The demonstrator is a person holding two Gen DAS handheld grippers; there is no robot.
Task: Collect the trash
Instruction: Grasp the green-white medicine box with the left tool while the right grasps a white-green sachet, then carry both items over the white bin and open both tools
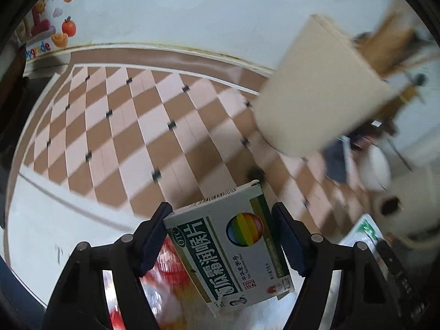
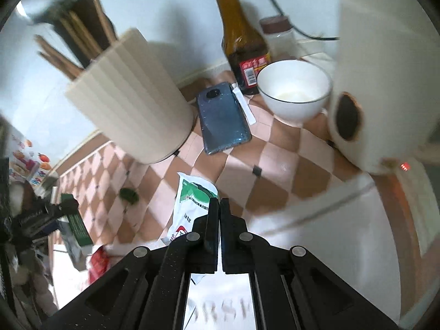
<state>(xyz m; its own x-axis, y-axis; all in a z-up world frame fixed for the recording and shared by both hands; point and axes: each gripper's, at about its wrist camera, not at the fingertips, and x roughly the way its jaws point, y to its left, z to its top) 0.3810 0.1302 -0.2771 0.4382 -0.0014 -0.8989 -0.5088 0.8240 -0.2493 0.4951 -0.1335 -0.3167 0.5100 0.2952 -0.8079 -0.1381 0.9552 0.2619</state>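
**Left wrist view: medicine box clamped, sachet under the other gripper**

Left wrist view has the left gripper (image 1: 221, 236) closed on a white and green cardboard medicine box (image 1: 231, 250) with a rainbow circle printed on its face. The box sits tilted between the two blue-padded fingers (image 1: 154, 239), held up over the pink and brown checkered worktop (image 1: 143, 126). Beneath the box a red and orange wrapper (image 1: 165, 283) shows blurred. A cream ribbed utensil holder (image 1: 319, 90) stands to the right, and a colourful fruit-print sticker (image 1: 49, 30) is on the white wall at far left. A small dark green scrap (image 1: 255, 174) lies on the tiles just past the box.

From the right wrist camera, the right gripper (image 2: 219, 206) has its jaws drawn together with only a sliver of light between them. Its tips are over a white and green plastic sachet (image 2: 192, 200) lying flat on the worktop; whether they pinch the sachet I cannot tell. Further back a blue-grey smartphone (image 2: 222, 118) lies face down just beside the utensil holder, which carries wooden chopsticks (image 2: 66, 52). A white ceramic bowl (image 2: 294, 90) stands near a dark brown sauce bottle (image 2: 242, 41) with a red label. A large white paper roll (image 2: 379, 77) fills the right side. At the left edge the other gripper with the box is visible, well apart from the sachet.
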